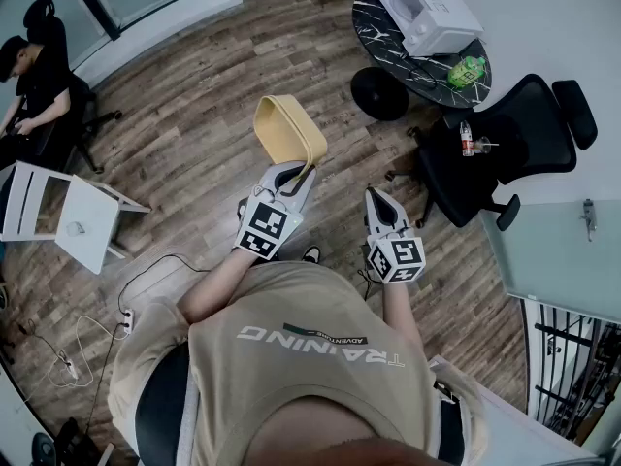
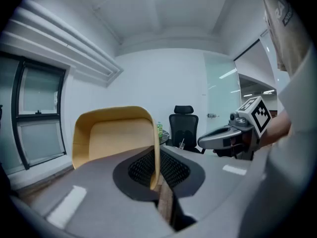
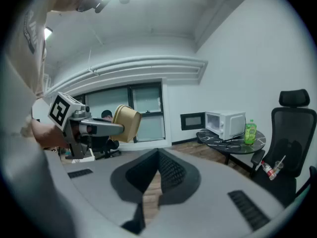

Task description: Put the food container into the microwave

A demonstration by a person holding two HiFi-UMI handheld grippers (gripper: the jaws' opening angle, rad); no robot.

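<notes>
- A tan food container [image 1: 286,129] hangs above the wood floor [image 1: 194,144], one wall pinched in the left tongs [image 1: 303,175].
- The right tongs [image 1: 375,196] hover just beside, pressed together on nothing.
- A white microwave [image 1: 427,8] stands well apart on a round dark tabletop [image 1: 374,22], near a green bottle [image 1: 468,70].

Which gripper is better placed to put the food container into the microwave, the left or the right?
Left, I judge. The left gripper is shut on the wall of the food container, so it can carry it to the microwave. The right gripper is shut and holds nothing.
</notes>
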